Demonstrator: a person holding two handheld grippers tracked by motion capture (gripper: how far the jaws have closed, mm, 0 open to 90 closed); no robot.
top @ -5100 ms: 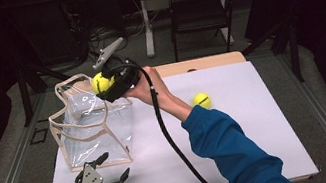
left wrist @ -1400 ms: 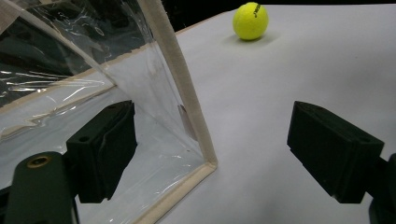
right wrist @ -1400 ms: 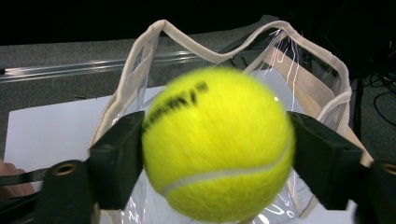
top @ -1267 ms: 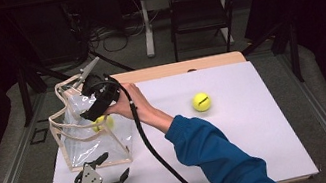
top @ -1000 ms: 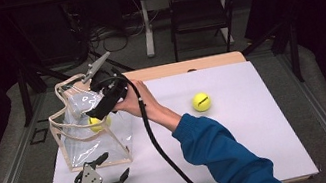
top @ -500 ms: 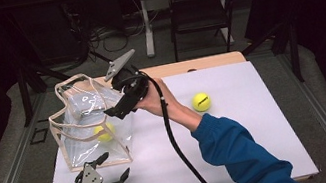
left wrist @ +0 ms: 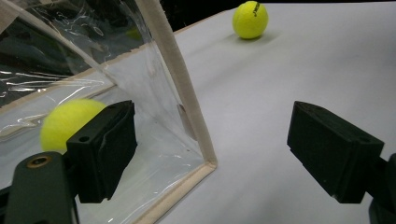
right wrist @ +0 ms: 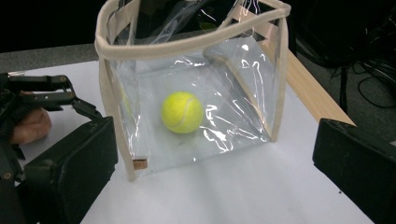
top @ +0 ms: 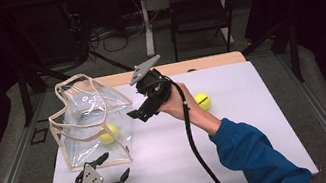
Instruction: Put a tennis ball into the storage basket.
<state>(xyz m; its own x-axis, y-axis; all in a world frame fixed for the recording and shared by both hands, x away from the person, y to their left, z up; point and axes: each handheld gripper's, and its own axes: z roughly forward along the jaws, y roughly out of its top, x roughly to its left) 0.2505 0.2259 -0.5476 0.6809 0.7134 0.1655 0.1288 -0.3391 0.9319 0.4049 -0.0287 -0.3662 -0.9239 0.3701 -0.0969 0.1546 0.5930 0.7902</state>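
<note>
The white rectangular table top [top: 241, 143] carries everything here, and the clear plastic tote bag with beige fabric edging and handles [top: 85, 116] standing upright on its left part serves as the landmark. The bag's mouth is open at the top, its two beige loops arching over it, and through its see-through walls one yellow-green tennis ball [top: 108, 133] lies on the bag's floor, close to the wall that faces the table's middle; the right gripper view looks straight at that wall and shows the ball [right wrist: 182, 112] resting inside, apart from the seams. To the right of the bag, raised above the table, hangs the right gripper [top: 137, 114], held by a hand on a blue-sleeved arm; its two black jaws stand spread wide with nothing between them, pointing back toward the bag's upper right side without touching it. Just in front of the bag's near bottom corner sits the left gripper [top: 113, 168], low over the table, its jaws likewise spread apart and empty; in its own view the bag's beige corner seam [left wrist: 187, 107] stands between the two jaws. A second yellow-green tennis ball [top: 202, 100] lies on the bare table well to the right of the bag, beyond the right gripper's hand.
</note>
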